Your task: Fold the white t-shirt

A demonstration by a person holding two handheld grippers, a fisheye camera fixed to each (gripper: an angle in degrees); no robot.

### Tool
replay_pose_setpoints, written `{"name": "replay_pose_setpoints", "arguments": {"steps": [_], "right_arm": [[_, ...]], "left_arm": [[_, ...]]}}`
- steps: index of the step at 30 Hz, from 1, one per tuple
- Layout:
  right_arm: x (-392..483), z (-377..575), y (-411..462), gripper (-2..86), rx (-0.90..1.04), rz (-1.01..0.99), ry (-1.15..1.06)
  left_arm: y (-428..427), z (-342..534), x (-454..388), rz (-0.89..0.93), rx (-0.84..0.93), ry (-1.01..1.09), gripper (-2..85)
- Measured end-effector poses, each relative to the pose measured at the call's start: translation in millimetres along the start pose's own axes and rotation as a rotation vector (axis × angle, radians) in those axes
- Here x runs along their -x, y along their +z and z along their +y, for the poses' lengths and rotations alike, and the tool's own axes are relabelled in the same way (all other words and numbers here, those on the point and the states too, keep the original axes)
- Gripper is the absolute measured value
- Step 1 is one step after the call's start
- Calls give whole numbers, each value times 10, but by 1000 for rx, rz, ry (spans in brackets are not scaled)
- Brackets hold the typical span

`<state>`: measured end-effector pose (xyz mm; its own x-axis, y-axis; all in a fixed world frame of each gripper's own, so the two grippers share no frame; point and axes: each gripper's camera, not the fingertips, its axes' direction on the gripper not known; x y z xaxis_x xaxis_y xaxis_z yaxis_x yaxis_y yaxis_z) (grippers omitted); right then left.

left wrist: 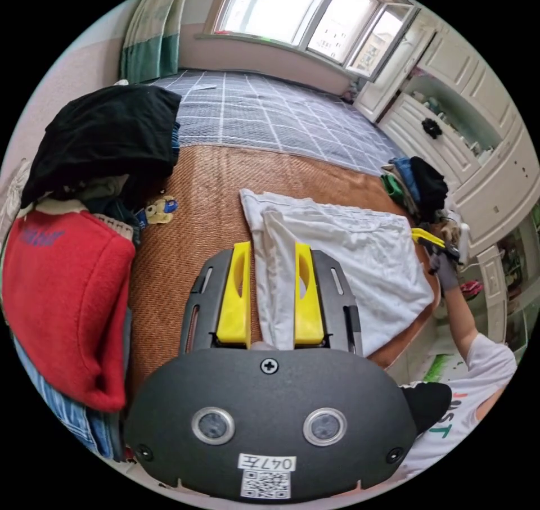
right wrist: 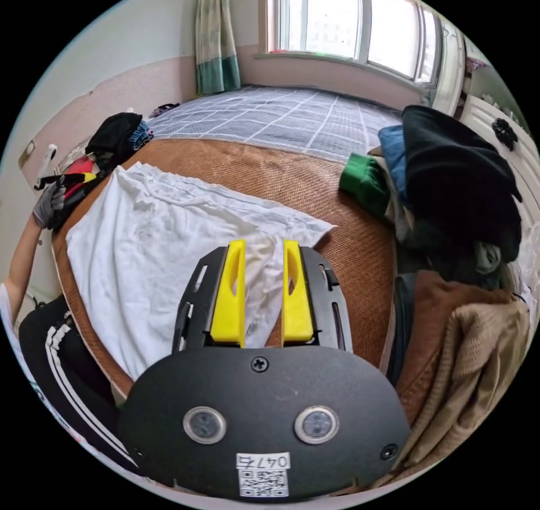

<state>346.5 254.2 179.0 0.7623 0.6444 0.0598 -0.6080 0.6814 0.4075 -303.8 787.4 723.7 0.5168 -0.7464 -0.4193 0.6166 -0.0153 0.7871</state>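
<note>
- A bedroom: a woven mat (left wrist: 202, 206) covers the near part of a bed, with clothes piles (left wrist: 73, 240) at each end
- The white t-shirt (left wrist: 349, 251) lies flat on the mat, both sides turned in
- Left gripper (left wrist: 271, 262) and right gripper (right wrist: 263, 262) hover above opposite ends, jaws parted, holding nothing
- Judged mid-fold: next, each should pinch a corner at one end and carry it across to the other
</note>
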Motion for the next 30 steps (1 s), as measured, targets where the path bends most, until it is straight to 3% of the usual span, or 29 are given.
{"name": "replay_pose_setpoints", "arguments": {"steps": [4,8,11,19,23,27,30], "right_arm": [[11,-205,140,2,56,-78,-34],[66,-232,-185,-2,-123,31,-40],[55,-322,276,-2,136,15,-53],[265,-238,88,2,-30,79,-3],[341,-316,324,48,172,151,13],[718,-234,-225,63,-55,160,-15],[1259,-91,-541,41,-135,21,-141]], "left_arm": [[-228,861,-265,-42,-16,82,114],[-387,1686,-205,-134,-3,69,114],[-375,2044,-46,-144,39,47,118],[-566,2537,176,-168,62,-12,117],[-1002,2814,260,-202,1,-62,130],[-1196,3126,600,-62,-6,-179,134],[-1294,3302,849,-29,-36,-250,127]]}}
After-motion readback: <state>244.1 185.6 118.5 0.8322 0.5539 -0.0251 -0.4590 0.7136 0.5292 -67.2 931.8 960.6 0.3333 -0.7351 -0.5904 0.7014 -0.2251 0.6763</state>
